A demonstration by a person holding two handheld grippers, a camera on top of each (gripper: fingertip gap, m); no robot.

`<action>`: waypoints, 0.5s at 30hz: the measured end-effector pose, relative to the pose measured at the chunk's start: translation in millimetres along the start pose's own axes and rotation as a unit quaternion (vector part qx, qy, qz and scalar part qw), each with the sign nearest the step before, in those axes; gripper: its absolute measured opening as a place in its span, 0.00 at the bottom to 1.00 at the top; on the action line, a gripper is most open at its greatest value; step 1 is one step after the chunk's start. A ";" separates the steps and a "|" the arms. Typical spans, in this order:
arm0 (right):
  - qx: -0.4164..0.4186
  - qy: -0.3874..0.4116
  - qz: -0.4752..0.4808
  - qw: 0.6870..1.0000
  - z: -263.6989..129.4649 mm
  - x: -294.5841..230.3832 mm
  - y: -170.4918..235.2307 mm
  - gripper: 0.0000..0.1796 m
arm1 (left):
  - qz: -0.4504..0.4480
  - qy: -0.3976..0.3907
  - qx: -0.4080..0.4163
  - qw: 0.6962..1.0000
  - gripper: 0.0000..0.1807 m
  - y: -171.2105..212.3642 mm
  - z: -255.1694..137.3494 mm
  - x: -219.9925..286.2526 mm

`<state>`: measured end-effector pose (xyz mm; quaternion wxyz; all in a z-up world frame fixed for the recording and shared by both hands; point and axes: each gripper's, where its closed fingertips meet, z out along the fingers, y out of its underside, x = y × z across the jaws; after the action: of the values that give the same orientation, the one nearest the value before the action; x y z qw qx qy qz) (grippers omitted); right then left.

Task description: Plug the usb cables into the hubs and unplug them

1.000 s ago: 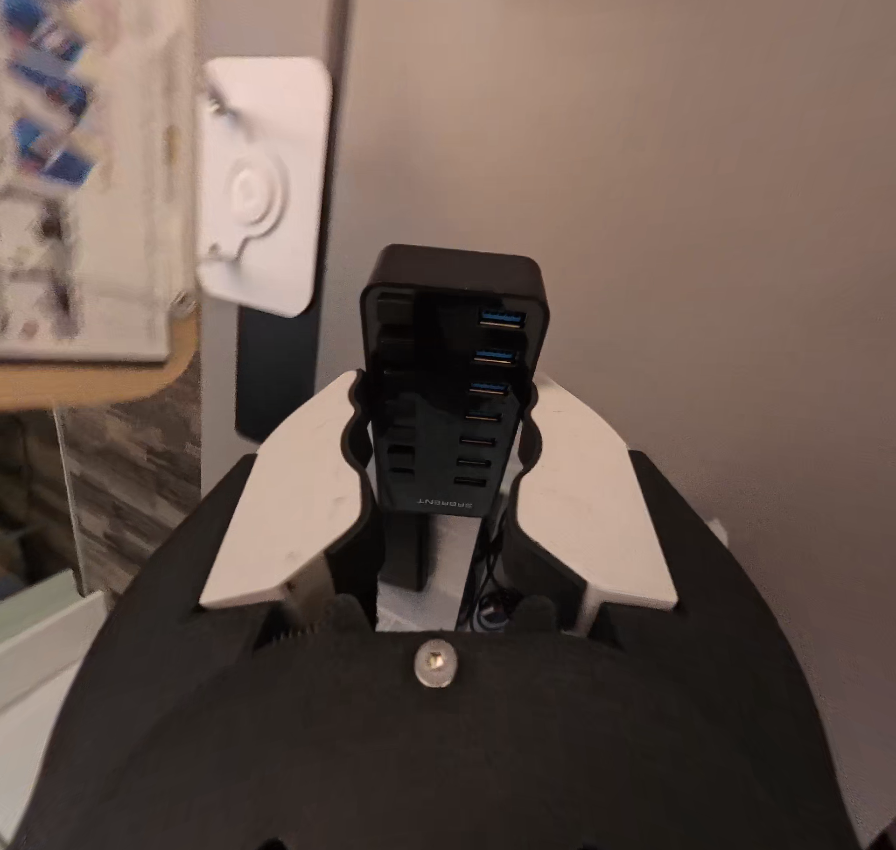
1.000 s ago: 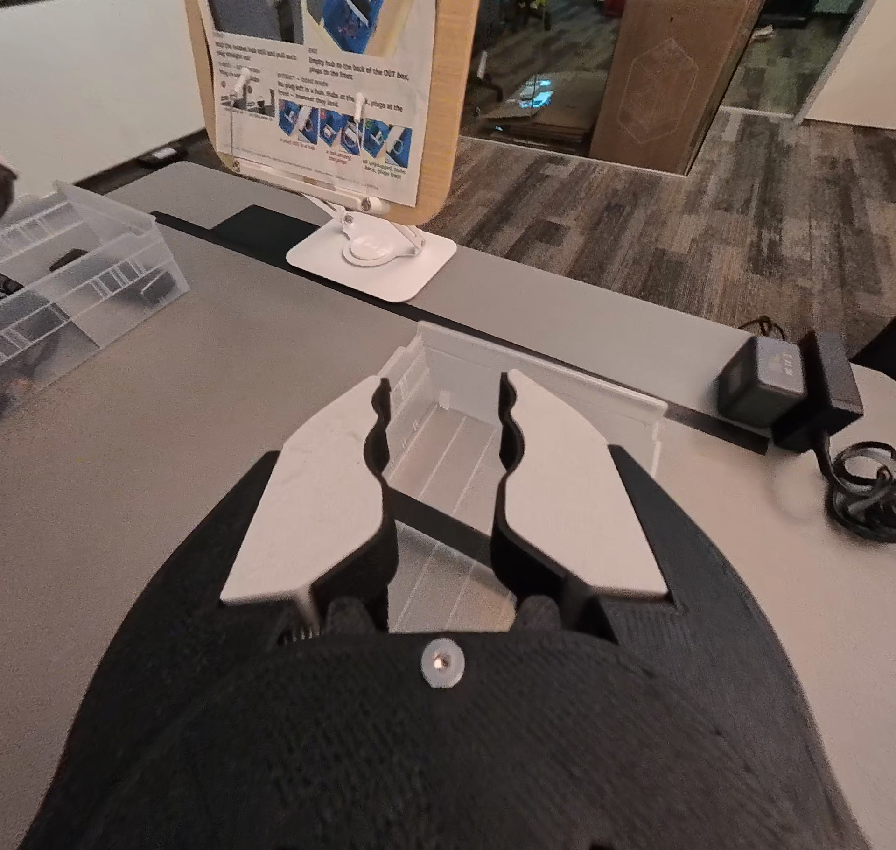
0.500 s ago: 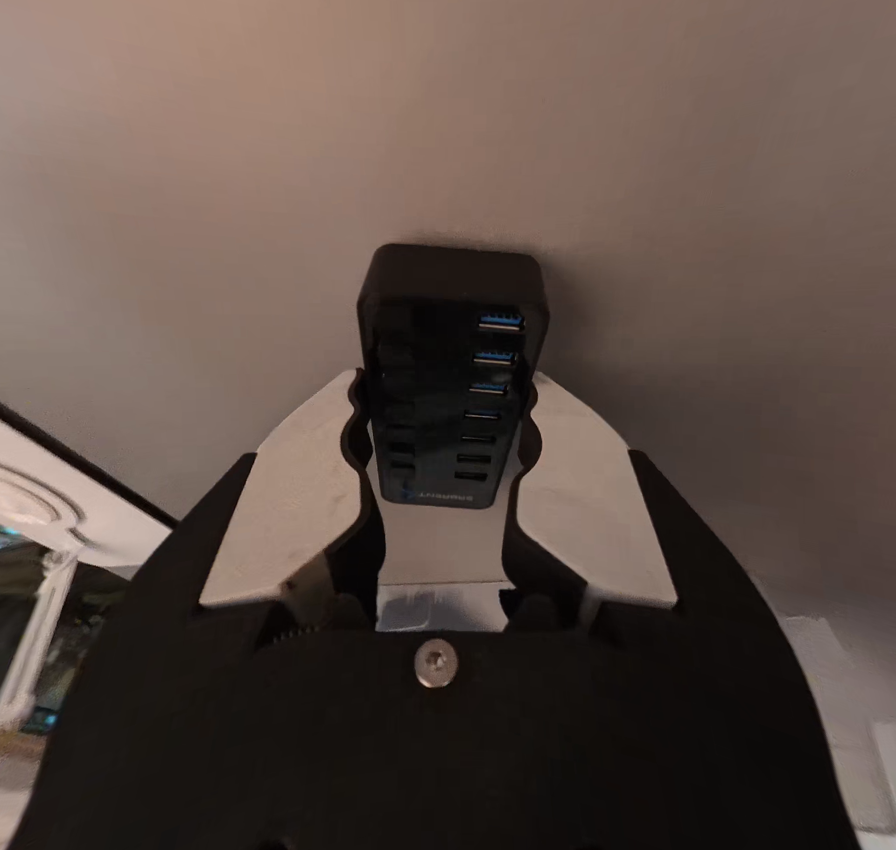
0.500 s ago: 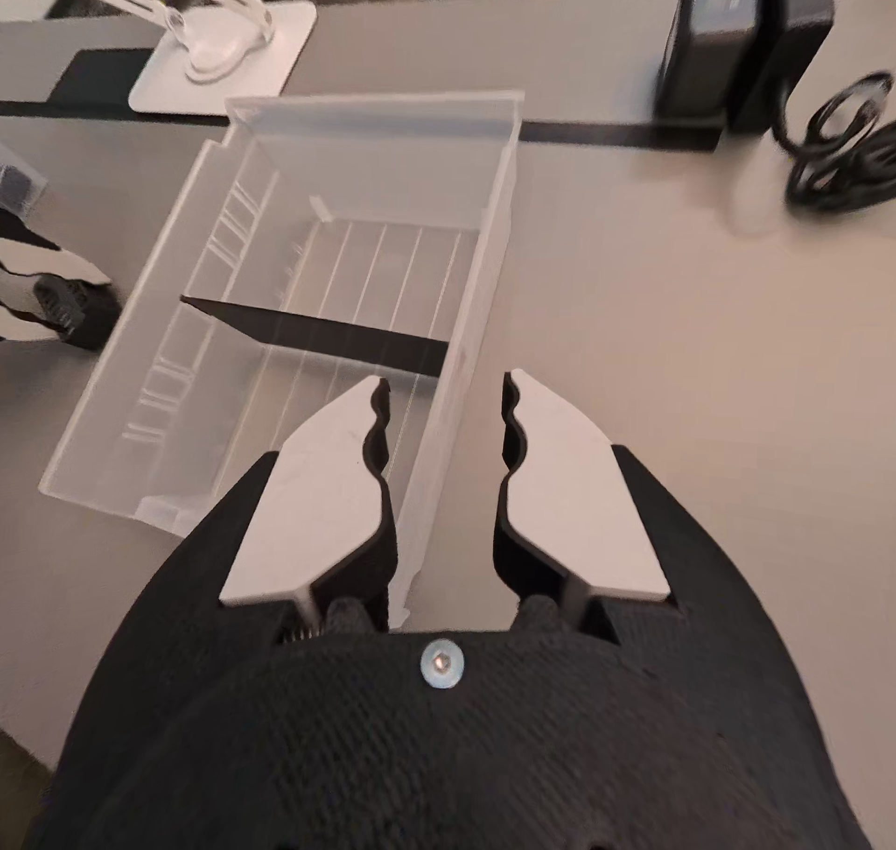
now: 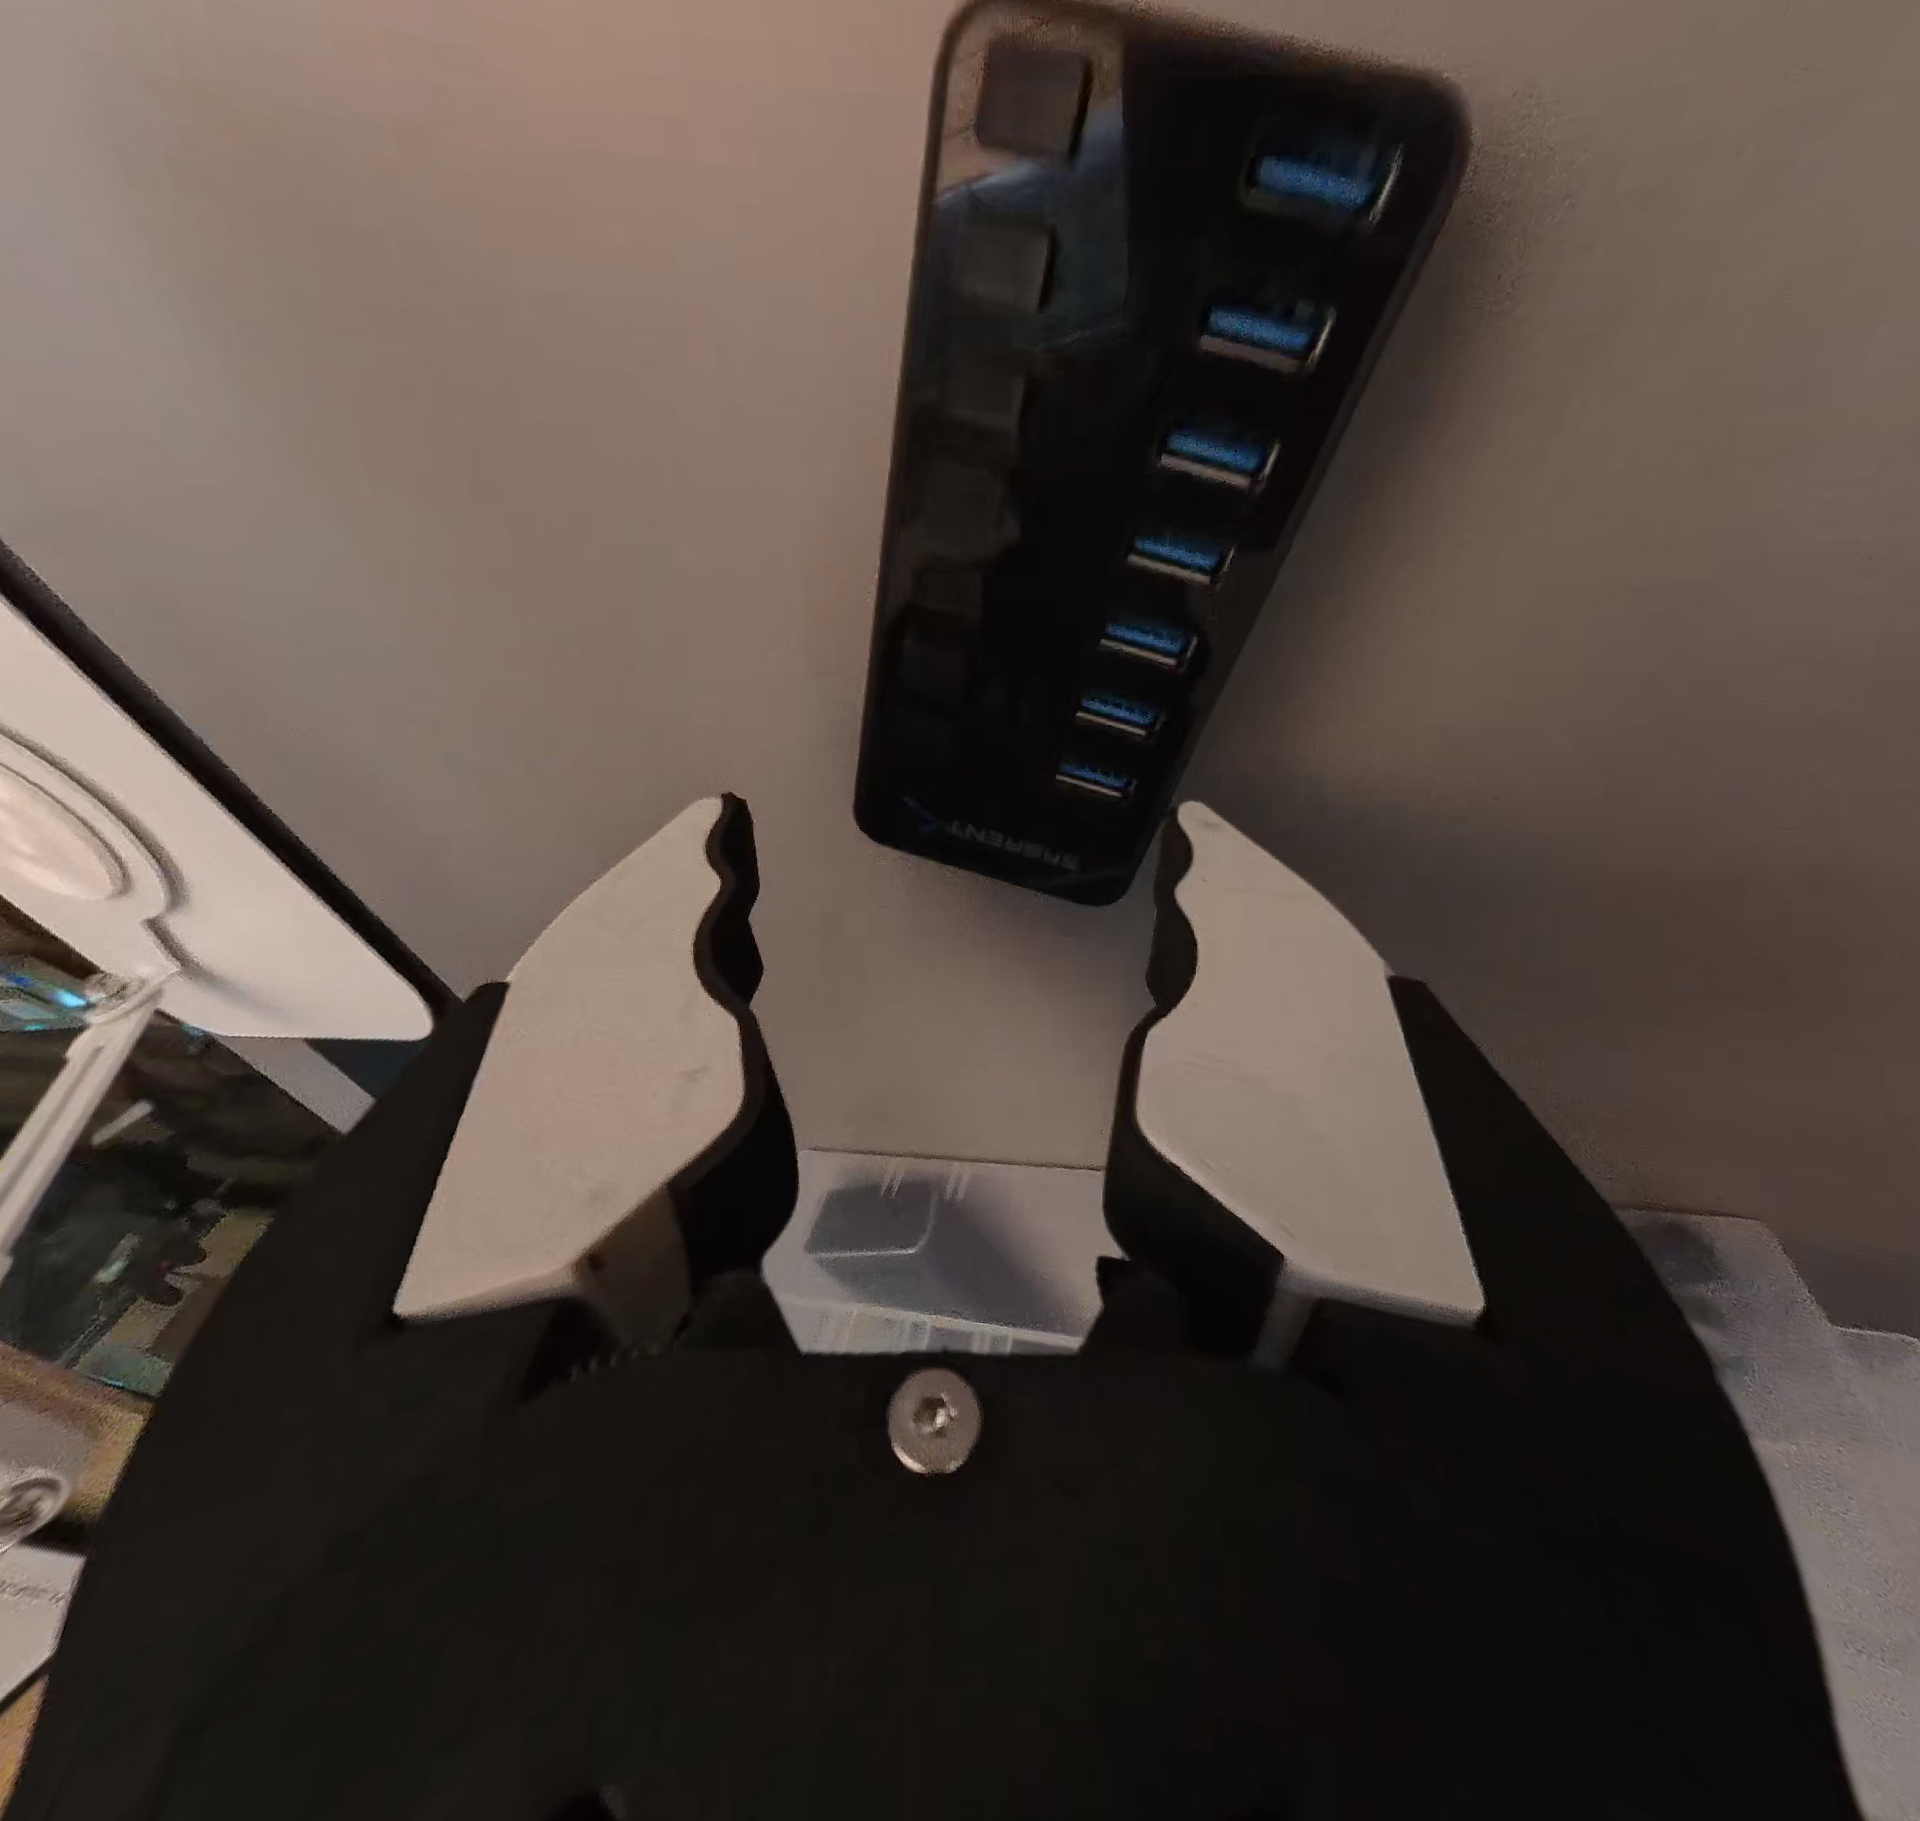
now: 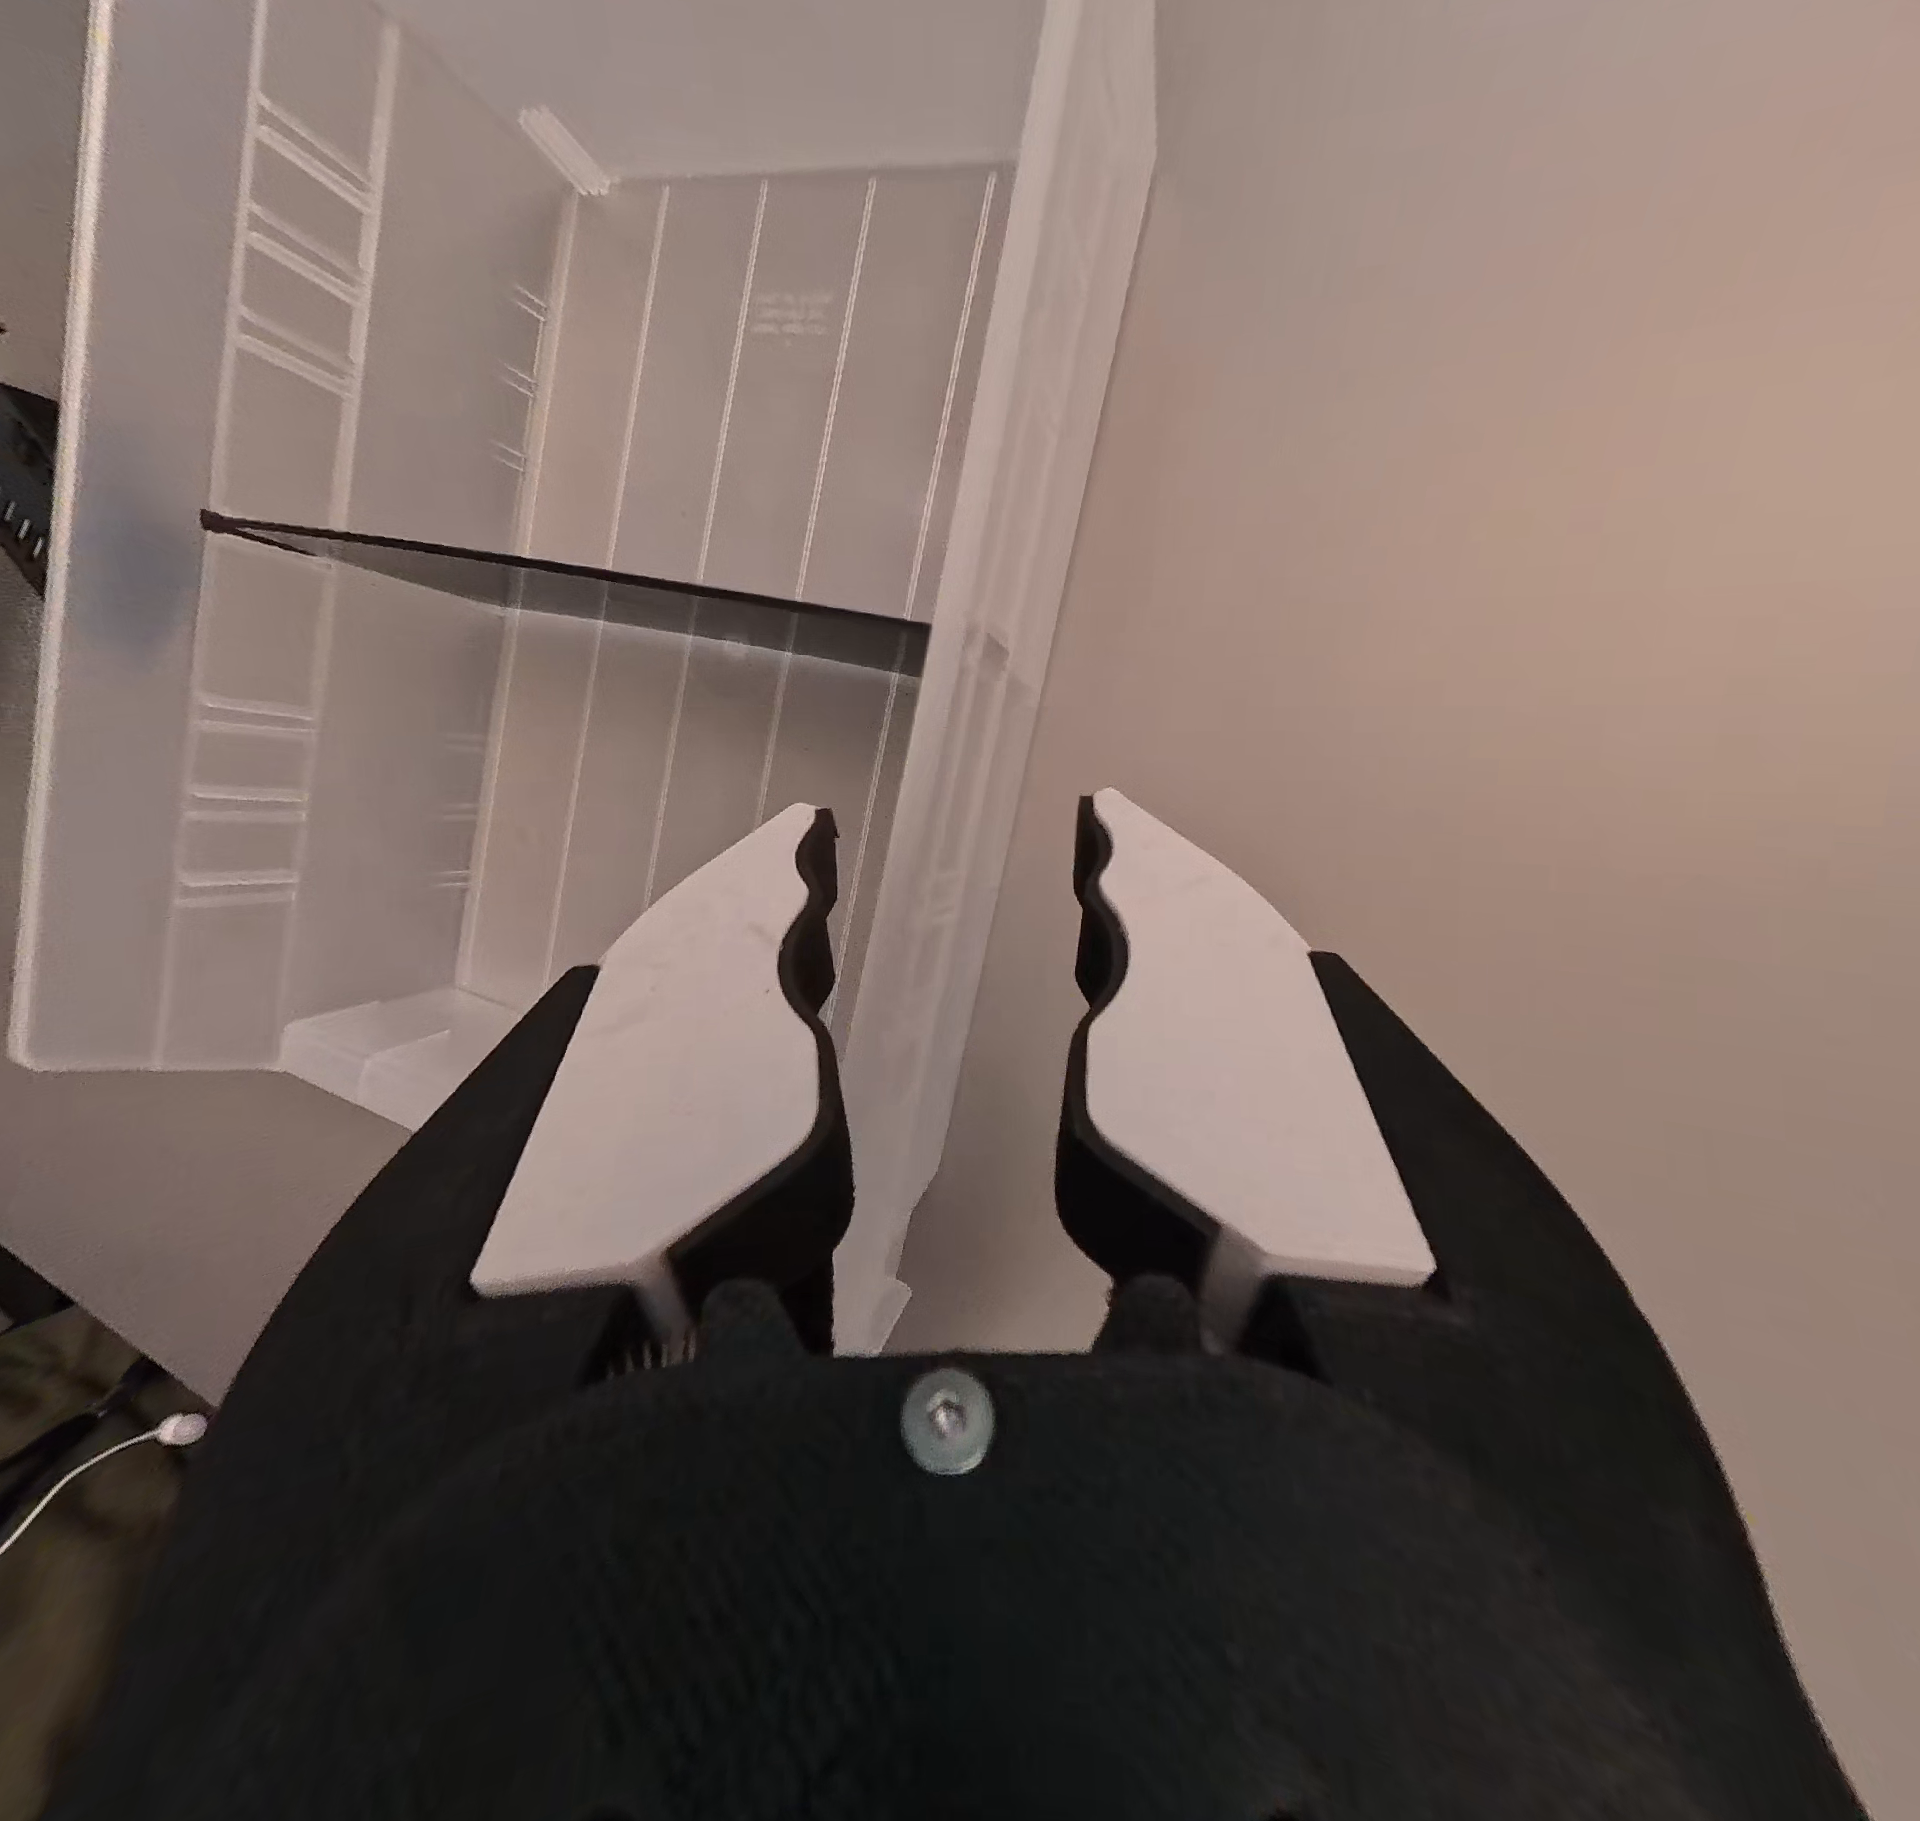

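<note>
A black USB hub point(image 5: 1122, 462) with a row of several blue ports lies flat on the grey table, just ahead of my left gripper point(image 5: 956, 826). The left gripper is open and empty, its fingertips apart from the hub's near end. My right gripper point(image 6: 956, 815) is open and empty; it hovers over the right wall of a clear plastic bin point(image 6: 997, 628), with that wall between its fingers but not gripped. No USB cable shows in either view.
The bin has a black divider strip point(image 6: 582, 576) across its floor and nothing in it. A white stand base point(image 5: 208, 898) lies left of the hub. Behind the left fingers is another clear container point(image 5: 914, 1252) with a dark item inside. My hands' fingertips stand some 45 centimetres from each other.
My left gripper has opened and let go of the hub, which now lies on the table ahead. My right gripper has moved down closer over the bin's right wall.
</note>
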<state>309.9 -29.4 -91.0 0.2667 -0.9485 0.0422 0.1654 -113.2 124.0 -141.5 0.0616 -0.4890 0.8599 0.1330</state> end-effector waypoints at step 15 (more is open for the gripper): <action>-0.058 -0.011 0.030 0.998 5.4 -7.0 20.5 0.10 | 0.012 0.036 0.025 0.999 0.32 -10.8 5.8 13.0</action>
<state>298.3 -44.1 -103.1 0.2064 -0.9588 0.0580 0.1865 -110.7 109.7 -152.0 0.0407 -0.4815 0.8704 0.0944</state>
